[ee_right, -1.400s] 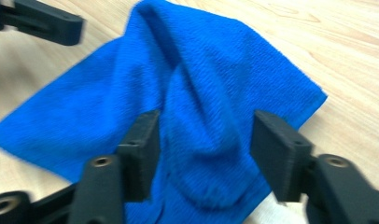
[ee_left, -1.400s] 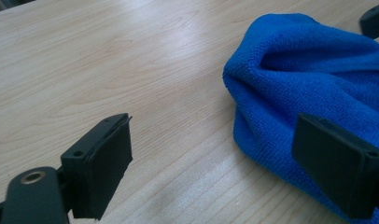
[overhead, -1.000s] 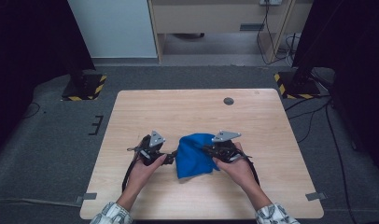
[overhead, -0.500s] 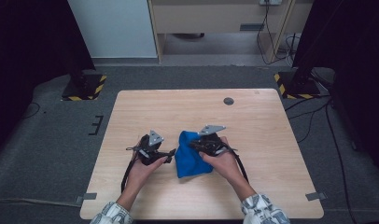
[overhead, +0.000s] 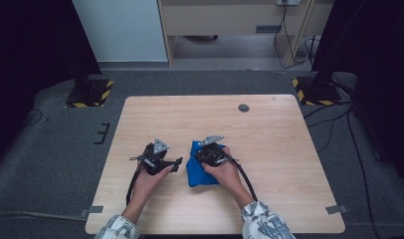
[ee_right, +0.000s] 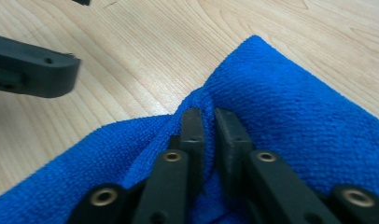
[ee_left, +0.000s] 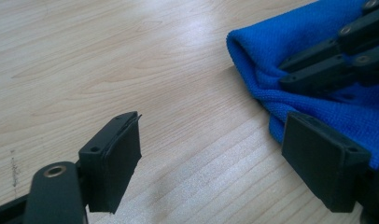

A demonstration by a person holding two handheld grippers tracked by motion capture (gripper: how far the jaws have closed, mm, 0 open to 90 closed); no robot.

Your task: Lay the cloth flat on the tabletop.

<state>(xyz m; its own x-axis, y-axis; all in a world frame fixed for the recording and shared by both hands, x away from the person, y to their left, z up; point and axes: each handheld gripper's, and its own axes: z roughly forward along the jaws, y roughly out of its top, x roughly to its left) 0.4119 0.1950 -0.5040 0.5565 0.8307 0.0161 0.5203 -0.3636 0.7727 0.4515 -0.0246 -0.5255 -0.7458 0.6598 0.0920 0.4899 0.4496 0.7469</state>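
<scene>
Pale woodgrain table [overhead: 269, 144]; ribbed blue terry cloth [ee_right: 290, 107] bunched between right tongs [ee_right: 208, 116].

Light wooden table [overhead: 289, 149], grey carpet floor [overhead: 50, 164], pale cabinet [overhead: 120, 30], dark curtains [overhead: 31, 50]

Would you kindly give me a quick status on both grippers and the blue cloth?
Left gripper open over bare table, beside the cloth. Right gripper pinching a fold of the blue cloth, jaws just easing apart. Nothing in the way.
</scene>
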